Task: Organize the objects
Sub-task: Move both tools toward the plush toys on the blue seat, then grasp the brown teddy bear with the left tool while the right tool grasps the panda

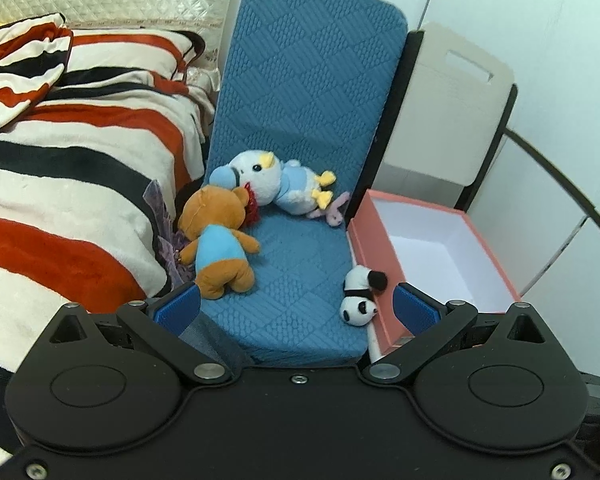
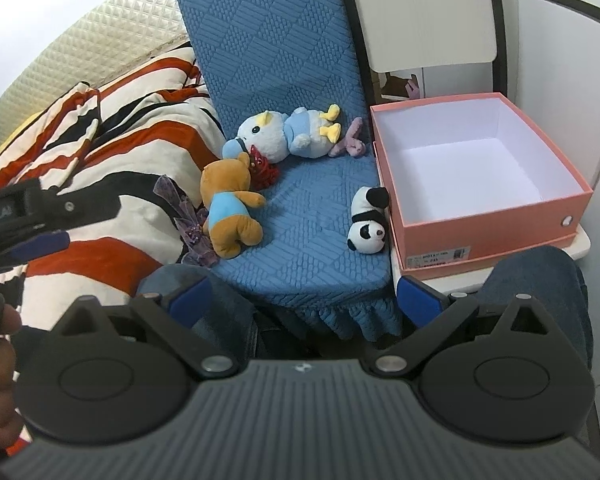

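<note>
1. Brown bear plush (image 1: 218, 244), in a light-blue shirt, lies face down at centre-left of my left wrist view, on the blue padded seat (image 1: 300, 280), touching the striped blanket's (image 1: 72, 184) edge.
2. White-and-blue duck plush (image 1: 268, 188) lies on its side just above the bear, its head touching the bear's; a small pink toy (image 1: 334, 210) lies at its feet.
3. Panda plush (image 2: 368, 220) lies at the seat's right edge, against the pink box (image 2: 488, 216).
4. The pink box, at right of frame, stands open with a bare white interior.
5. My left gripper (image 1: 296, 308), bottom of frame, has its blue pads spread apart, holding nothing.
6. My right gripper (image 2: 304, 304) likewise stands wide, nothing between the pads.
7. A purple ribbon-like object (image 2: 192, 220) lies between blanket and bear.
</note>
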Demonstrator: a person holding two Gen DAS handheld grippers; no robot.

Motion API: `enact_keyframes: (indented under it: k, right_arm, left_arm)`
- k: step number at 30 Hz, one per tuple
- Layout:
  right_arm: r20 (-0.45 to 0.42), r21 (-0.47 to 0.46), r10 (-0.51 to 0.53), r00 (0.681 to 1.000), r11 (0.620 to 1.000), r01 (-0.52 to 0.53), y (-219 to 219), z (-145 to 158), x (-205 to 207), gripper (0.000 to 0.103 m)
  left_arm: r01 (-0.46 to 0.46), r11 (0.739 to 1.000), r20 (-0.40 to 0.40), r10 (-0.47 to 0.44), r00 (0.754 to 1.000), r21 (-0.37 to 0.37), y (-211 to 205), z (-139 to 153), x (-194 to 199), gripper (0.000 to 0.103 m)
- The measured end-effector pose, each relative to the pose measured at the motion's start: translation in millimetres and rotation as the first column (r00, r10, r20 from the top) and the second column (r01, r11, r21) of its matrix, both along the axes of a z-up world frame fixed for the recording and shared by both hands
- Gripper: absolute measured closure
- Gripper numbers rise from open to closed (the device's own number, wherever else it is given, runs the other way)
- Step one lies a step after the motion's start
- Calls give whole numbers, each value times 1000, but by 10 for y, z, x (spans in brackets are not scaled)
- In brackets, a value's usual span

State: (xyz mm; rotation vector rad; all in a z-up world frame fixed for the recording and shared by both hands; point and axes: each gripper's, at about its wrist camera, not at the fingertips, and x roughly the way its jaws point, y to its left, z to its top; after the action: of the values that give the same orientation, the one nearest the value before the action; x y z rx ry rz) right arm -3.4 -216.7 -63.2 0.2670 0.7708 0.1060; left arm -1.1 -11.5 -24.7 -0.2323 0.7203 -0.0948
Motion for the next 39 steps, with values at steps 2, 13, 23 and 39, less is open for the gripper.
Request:
enact_keyframes:
  k: [2,13,23,39]
  right_arm:
    - [-5,16,20,1000,1000,-20,4,-48,92,2]
    - [-43,-69,6,999,998,-9,130,-436,691,7]
    - [-128,-246,14,992,968,-46,373,-961,1387,37]
    - [-197,-536,35,980,833,-138,613,-1676,2122,39]
  left_arm:
    - [-4,1000,-19,4,1000,0,11,-67,91,0]
    - [8,1000,-132,-7,991,9,85,-508,859,0]
    - [-3,1000,-245,-3,969,-23,293,-1008,1703,2]
    - [0,1000,-393,10,919,26,428,-1853,2587,5]
